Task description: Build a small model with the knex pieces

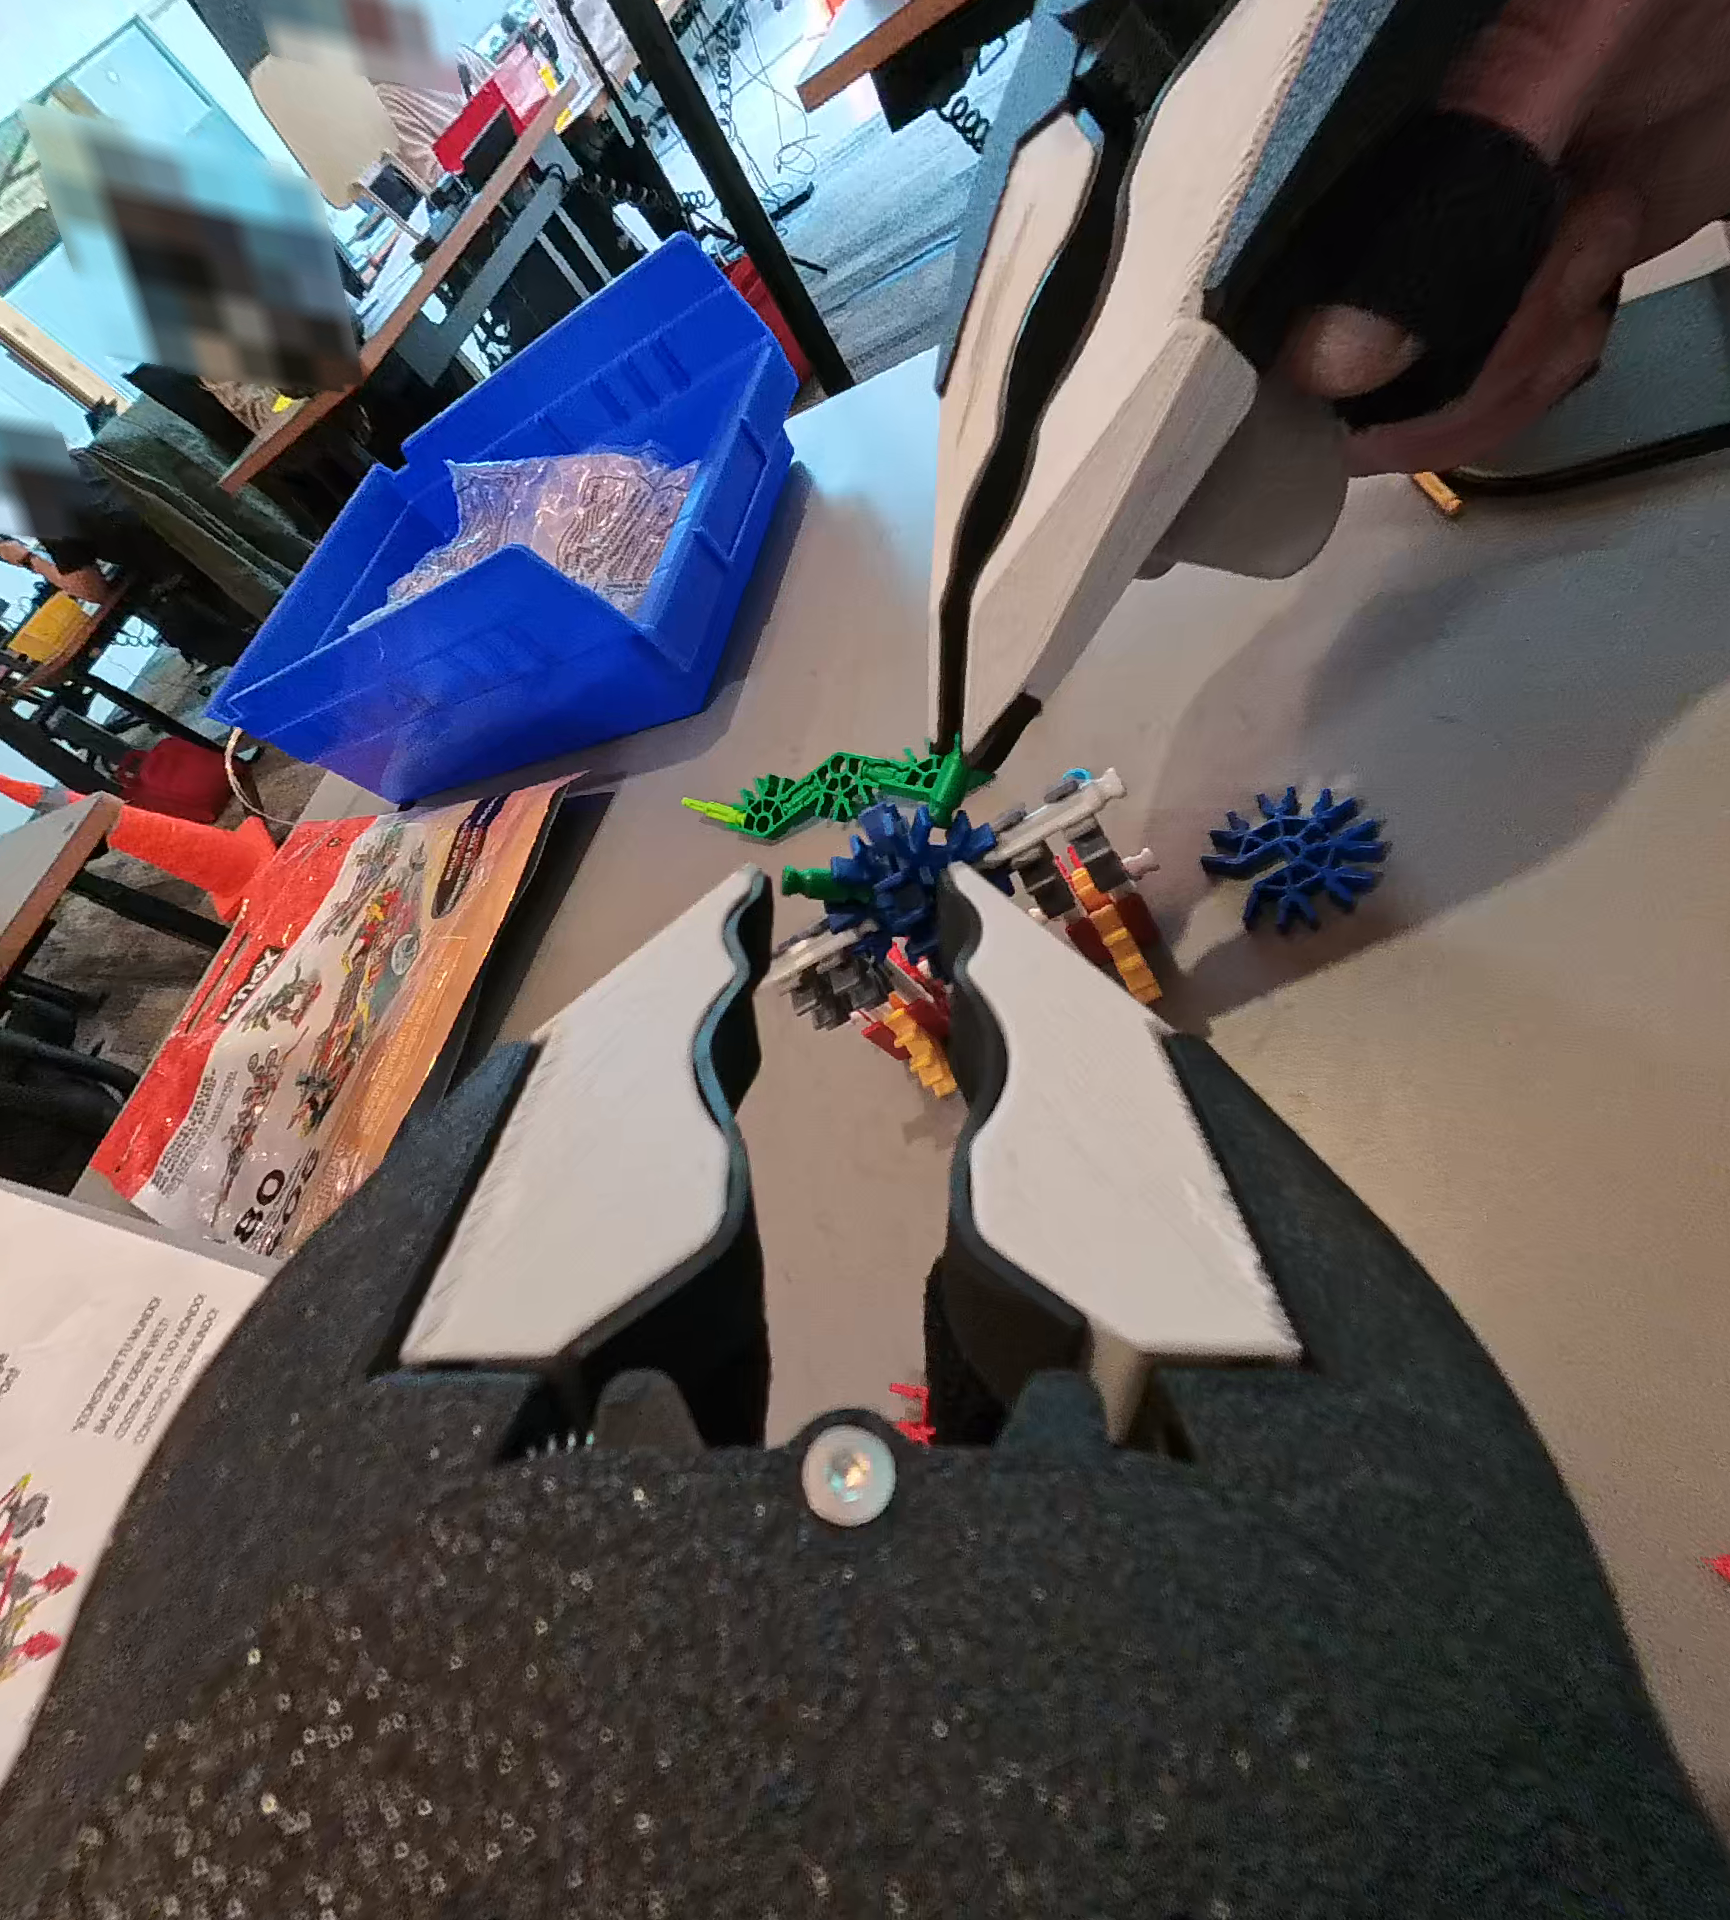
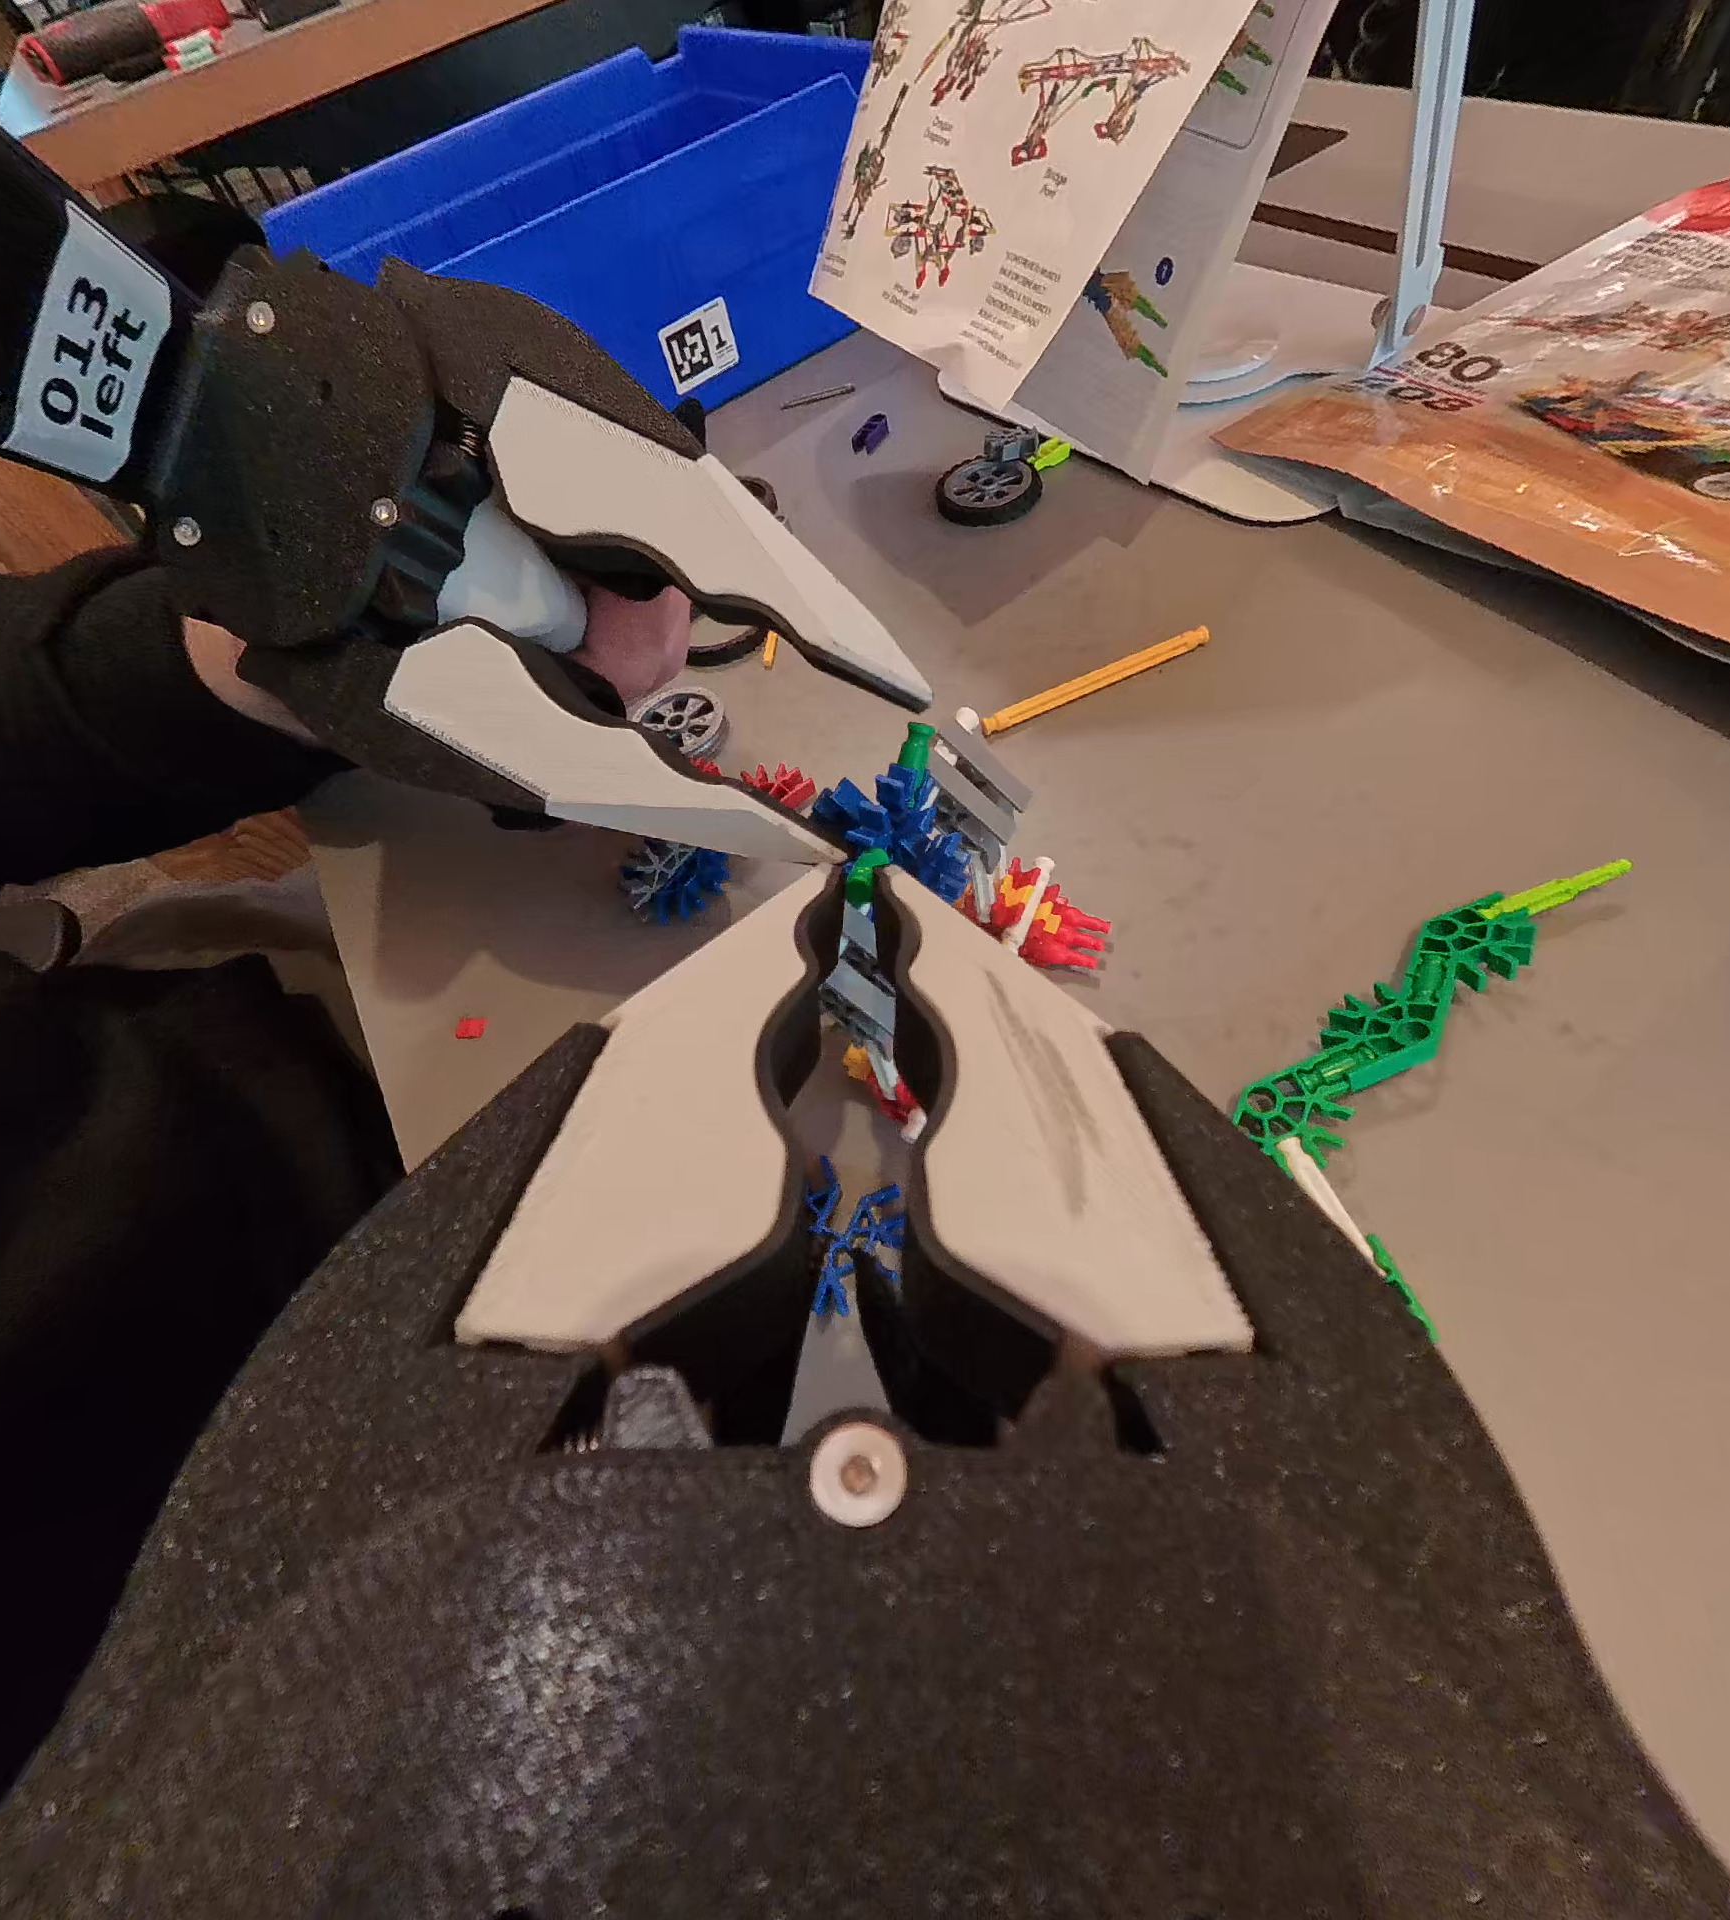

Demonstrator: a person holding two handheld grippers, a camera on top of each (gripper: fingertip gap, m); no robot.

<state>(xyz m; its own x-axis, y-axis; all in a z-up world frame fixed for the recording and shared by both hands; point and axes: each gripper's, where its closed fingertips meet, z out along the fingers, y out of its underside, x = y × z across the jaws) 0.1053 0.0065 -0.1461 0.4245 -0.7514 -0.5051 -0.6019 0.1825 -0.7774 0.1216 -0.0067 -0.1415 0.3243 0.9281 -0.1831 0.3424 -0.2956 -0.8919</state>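
A small toy build (image 1: pixel 1079 894) of grey, white, red and yellow pieces lies on the grey table (image 1: pixel 1463 1143), with a blue snowflake connector (image 1: pixel 892 883) on top and short green rods stuck in it. My left gripper (image 1: pixel 856 883) is open, its jaws either side of the blue connector; it also shows in the right wrist view (image 2: pixel 882 779). My right gripper (image 2: pixel 856 878) is shut on one green rod (image 2: pixel 863 868) where it enters the blue connector (image 2: pixel 892 821). In the left wrist view it (image 1: pixel 960 743) comes down from the upper right.
A green chain of connectors (image 1: pixel 819 795) (image 2: pixel 1391 1018) lies beside the build. A loose blue connector (image 1: pixel 1292 857), a yellow rod (image 2: pixel 1089 681) and a wheel (image 2: pixel 986 488) lie around. A blue bin (image 1: pixel 528 582), a parts bag (image 1: pixel 341 987) and an instruction sheet (image 2: pixel 986 156) stand behind. Both grippers' tips are close together, under 4 cm apart. The left tips stand about 25 cm off the wheel (image 2: pixel 986 488).
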